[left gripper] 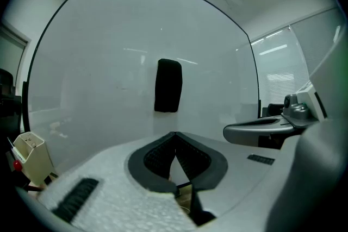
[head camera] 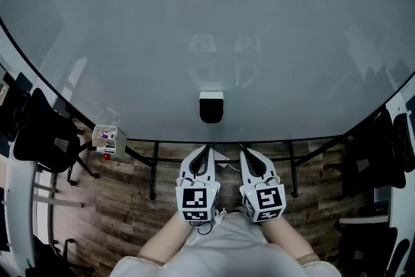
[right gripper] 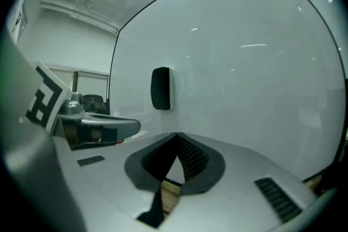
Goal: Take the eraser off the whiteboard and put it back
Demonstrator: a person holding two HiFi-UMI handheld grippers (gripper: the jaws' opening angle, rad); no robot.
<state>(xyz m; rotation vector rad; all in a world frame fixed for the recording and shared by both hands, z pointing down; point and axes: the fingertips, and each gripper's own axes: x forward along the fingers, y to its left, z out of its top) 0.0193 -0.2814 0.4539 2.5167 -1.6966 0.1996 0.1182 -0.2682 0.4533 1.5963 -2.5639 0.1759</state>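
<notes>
Where the whiteboard [head camera: 207, 23] curves down to its lower left corner, a small white holder [head camera: 105, 137] sits at the edge. A dark chair [head camera: 42, 133] stands to its left on the wooden floor [head camera: 123, 204]. Further right, the left gripper [head camera: 207, 148] points toward the board's bottom edge, its jaws pressed together with nothing between them. The eraser [head camera: 211, 106] (a dark block with a pale upper face) sticks upright on the whiteboard, low down and near the middle of the bottom edge. It lies ahead of the left gripper and apart from it. Just beside that gripper, the right gripper [head camera: 244, 151] likewise has its jaws together and empty, with the eraser ahead and a little to its left, untouched.
</notes>
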